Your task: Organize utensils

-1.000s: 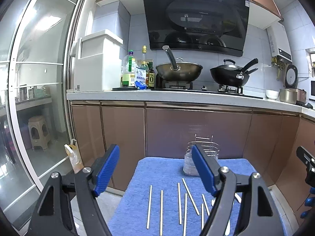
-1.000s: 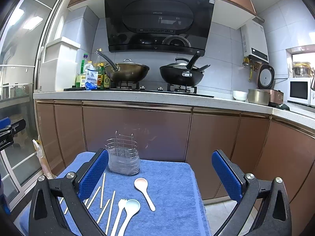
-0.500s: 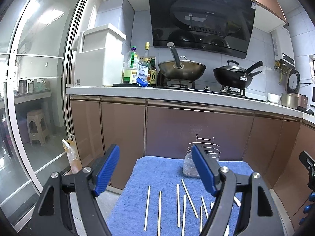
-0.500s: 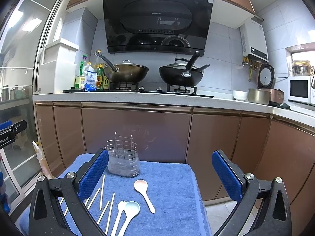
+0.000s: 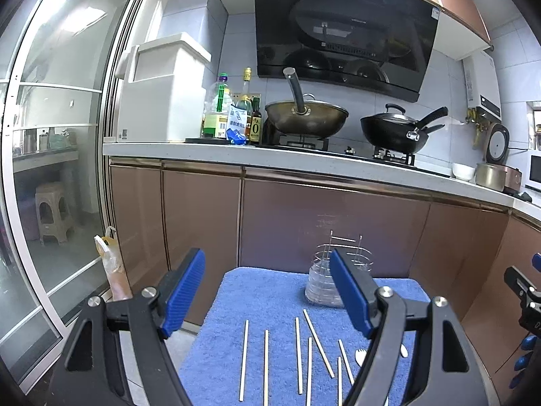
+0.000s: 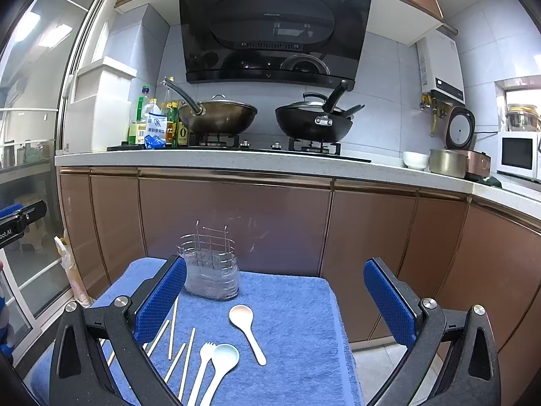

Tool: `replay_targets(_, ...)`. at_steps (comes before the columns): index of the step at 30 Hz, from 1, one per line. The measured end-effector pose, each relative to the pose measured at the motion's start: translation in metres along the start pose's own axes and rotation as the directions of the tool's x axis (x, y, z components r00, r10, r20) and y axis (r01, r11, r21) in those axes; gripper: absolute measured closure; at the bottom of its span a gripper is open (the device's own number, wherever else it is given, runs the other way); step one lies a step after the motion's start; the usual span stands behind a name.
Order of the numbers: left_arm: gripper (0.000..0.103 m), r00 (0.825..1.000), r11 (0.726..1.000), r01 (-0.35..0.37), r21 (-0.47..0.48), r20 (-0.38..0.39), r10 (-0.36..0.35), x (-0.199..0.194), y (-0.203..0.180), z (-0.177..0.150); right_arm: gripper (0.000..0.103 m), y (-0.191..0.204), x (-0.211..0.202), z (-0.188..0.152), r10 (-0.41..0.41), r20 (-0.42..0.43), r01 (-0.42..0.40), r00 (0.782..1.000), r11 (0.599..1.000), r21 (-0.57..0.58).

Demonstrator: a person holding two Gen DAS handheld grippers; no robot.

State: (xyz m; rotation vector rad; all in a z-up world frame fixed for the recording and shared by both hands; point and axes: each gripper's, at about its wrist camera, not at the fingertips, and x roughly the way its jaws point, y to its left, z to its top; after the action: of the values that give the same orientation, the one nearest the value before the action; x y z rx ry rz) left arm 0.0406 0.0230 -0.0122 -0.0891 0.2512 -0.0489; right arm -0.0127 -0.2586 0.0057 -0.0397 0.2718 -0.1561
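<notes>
A blue towel point(image 6: 297, 308) is covering the small table in front of the cabinets. A wire utensil holder point(image 6: 211, 275) is standing at its far edge. Chopsticks point(image 5: 297, 352) are lying scattered on the left part; a white fork point(image 6: 203, 365), a pale blue spoon point(image 6: 221, 362) and a white spoon point(image 6: 247, 324) are lying beside them.

The left tool point(image 5: 267, 292) is held wide open and empty above a blue towel point(image 5: 270, 291), where chopsticks point(image 5: 297, 355) are laid out near a wire utensil holder point(image 5: 324, 279).
</notes>
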Motion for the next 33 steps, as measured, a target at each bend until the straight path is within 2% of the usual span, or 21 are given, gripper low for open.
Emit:
replay_targets(10,0.028,0.998,1.000,0.012,-0.019,-0.053,-0.013,0.015,0.004,-0.001,0.000,0.006,0.013,-0.001,0.021,-0.025,-0.021,0.999,1.000,-0.007)
replay_targets(24,0.028,0.990,0.999,-0.017,-0.032,-0.144,0.012,0.048,0.014,-0.003,0.000,0.009,0.039,0.001,0.071,-0.079,-0.072,0.994,0.997,0.000)
replay_targets(28,0.028,0.973,0.999,0.015,-0.040,-0.228,-0.023,0.071,0.016,-0.008,0.000,0.001,0.055,-0.004,0.094,-0.135,-0.088,0.986,0.995,0.048)
replay_targets(31,0.028,0.946,0.996,0.062,-0.060,-0.315,-0.078,0.092,0.015,-0.018,0.000,-0.002,0.071,-0.011,0.126,-0.199,-0.117,0.972,0.992,0.057)
replay_targets(33,0.029,0.916,0.994,0.088,-0.069,-0.385,-0.108,0.110,0.010,-0.028,0.000,-0.001,0.083,-0.017,0.160,-0.244,-0.153,0.957,0.987,0.047)
